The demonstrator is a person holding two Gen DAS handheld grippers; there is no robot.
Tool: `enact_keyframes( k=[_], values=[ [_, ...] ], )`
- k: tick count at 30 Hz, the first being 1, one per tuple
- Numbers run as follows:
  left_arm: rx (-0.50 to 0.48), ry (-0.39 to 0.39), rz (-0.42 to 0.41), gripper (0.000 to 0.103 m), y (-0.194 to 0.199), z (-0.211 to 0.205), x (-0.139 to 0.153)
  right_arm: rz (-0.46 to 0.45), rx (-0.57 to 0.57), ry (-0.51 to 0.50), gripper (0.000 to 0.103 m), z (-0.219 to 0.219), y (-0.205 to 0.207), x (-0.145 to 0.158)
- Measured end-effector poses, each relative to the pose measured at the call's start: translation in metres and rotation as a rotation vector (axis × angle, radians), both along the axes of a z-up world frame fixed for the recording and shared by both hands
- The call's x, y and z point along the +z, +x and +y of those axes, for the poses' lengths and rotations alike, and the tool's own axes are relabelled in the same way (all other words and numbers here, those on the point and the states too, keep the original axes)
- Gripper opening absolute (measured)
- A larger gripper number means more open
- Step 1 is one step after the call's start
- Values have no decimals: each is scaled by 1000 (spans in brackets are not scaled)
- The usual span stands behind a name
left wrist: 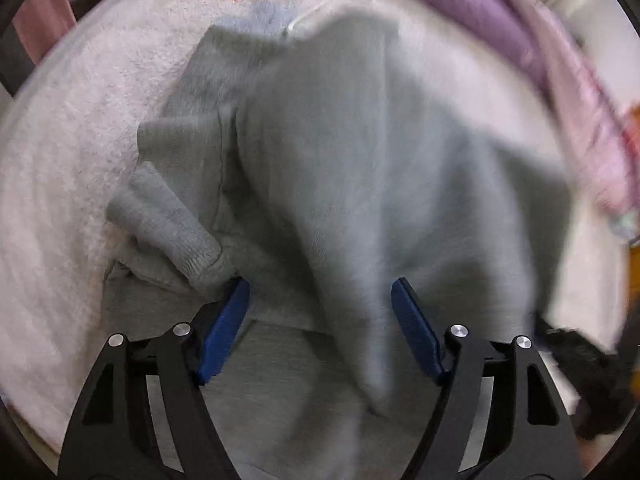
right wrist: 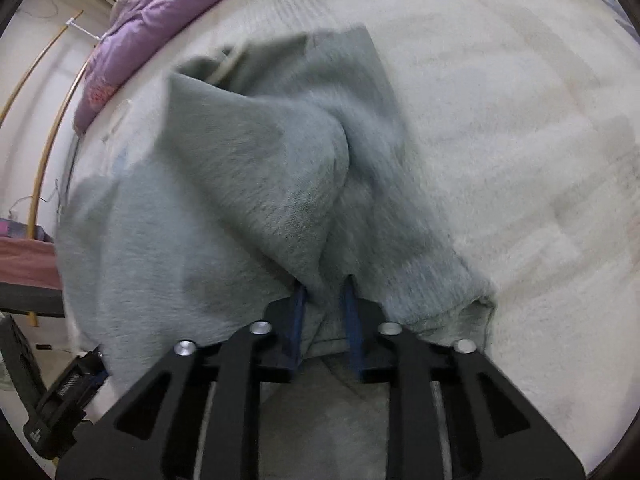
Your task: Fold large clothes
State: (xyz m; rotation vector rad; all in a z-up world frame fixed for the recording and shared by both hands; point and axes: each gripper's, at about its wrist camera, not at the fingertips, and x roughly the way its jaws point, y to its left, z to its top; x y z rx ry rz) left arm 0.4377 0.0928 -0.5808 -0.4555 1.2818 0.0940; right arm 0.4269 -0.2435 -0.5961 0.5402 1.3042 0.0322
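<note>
- Our right gripper (right wrist: 323, 292) is clamped on a bunched fold of the grey sweatshirt (right wrist: 248, 184), with the cloth rising in a peak just ahead of its blue pads (right wrist: 298, 312) and draping down on both sides onto the white fleece blanket (right wrist: 500, 140).
- Our left gripper (left wrist: 320, 300) stands wide open and holds nothing; the sweatshirt hangs directly ahead of it and passes between its fingers, and a ribbed cuff (left wrist: 192, 240) lies just beside its left finger.
- We judge the main risk to be the pinch: only a narrow ridge of fabric sits between the right pads, so the weight of the hanging body could drag it out.
- With one side unheld, we expect the lifted part could twist or sag and land as a crooked fold.
- The loose cuff near our left gripper could get trapped under the fold and leave a lump.
- The purple quilt (right wrist: 168, 12) lies well beyond the sweatshirt, so we see little chance of snagging it.
- Both views are blurred, and we can read no brand, label or writing anywhere.
</note>
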Motion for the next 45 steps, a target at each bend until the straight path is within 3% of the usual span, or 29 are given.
enact_keyframes(
  k=[2,3,4,6,9,11,14,15,16,17,18,19,20,21,26,33,39,45],
  values=[
    [29,-30,-73,75,9,15,28,-39,-18,3,39,-3,9,21],
    [41,-26,-98,79,16,21,38,-64,-24,-4,60,-6,17,32],
    [53,-26,-116,82,26,26,45,-91,-34,-10,63,-7,29,42],
    [96,-44,-125,84,58,37,48,-141,-45,4,63,-8,52,55],
    [110,-65,-68,84,109,43,33,-152,-36,53,63,-3,109,53],
    [85,3,-39,84,140,40,24,-107,-20,69,63,4,137,40],
    [34,39,5,84,171,29,4,-20,-9,90,63,9,165,13],
    [11,49,32,83,177,27,-4,2,-11,111,57,10,171,6],
    [-4,54,49,83,178,26,-8,16,-10,136,43,11,173,-3],
    [-18,62,69,74,179,23,-14,30,2,150,34,13,173,-8],
    [-35,83,93,54,180,19,-19,31,8,190,13,14,172,-11],
    [-61,85,97,42,180,16,-22,4,14,241,9,12,169,-10],
    [-72,88,88,16,179,14,-21,-15,24,256,9,11,165,-7],
    [-83,63,54,4,176,13,-18,-48,45,256,8,11,161,0],
    [-50,58,-127,4,132,12,35,-168,103,225,8,14,140,37],
    [-22,82,-252,4,27,2,93,-281,189,220,8,11,74,86],
    [28,105,-247,4,-65,-14,113,-286,272,202,8,10,-8,115],
    [35,77,-160,4,-142,-19,92,-200,241,179,8,1,-99,108]
  ],
)
